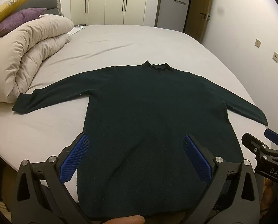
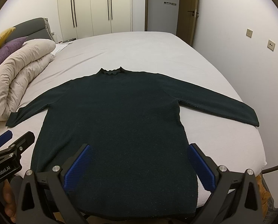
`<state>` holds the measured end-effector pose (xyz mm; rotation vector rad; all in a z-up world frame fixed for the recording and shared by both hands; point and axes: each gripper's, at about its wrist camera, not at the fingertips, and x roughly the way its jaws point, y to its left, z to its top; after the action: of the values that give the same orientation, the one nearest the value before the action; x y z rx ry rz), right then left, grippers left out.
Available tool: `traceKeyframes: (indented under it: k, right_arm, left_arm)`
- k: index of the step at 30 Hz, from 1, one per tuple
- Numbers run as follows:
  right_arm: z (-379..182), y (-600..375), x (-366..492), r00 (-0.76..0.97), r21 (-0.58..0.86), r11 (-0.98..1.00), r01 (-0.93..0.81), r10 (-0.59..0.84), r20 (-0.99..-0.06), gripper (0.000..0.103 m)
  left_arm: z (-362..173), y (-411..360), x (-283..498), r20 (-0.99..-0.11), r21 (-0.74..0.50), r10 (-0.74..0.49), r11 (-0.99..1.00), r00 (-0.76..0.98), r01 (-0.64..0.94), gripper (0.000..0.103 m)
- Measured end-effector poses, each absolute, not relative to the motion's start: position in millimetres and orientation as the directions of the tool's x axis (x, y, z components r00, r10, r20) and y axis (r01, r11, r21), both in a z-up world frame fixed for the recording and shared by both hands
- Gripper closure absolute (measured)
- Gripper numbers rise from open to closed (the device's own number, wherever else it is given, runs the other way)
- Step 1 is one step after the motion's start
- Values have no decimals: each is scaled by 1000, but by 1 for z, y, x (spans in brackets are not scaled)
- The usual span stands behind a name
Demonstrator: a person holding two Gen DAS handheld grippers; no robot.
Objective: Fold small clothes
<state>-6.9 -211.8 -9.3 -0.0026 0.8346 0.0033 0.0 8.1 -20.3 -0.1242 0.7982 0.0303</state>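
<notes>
My left hand-held gripper (image 1: 136,142) and right hand-held gripper (image 2: 139,153) both hang wide open over the hem of the dark sweater (image 2: 112,123), spread flat on the bed (image 2: 157,52), so I judge folding unstarted; next I'd pinch a sleeve and carry it inward.

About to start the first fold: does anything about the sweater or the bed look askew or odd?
Nothing stands out. The dark sweater lies flat on the bed, collar away, both sleeves spread out. Its hem hangs slightly over the near edge. The left gripper and right gripper are open above it, holding nothing.
</notes>
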Motion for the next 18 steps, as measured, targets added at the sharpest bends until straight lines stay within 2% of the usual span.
traceKeyframes:
  k: [18]
  right_arm:
    - [-11,-209,-7,670,-2,1000,-7,3,-742,0]
  left_arm:
    - [-24,10,-4,-722,-108,-24,991,691,-79,0]
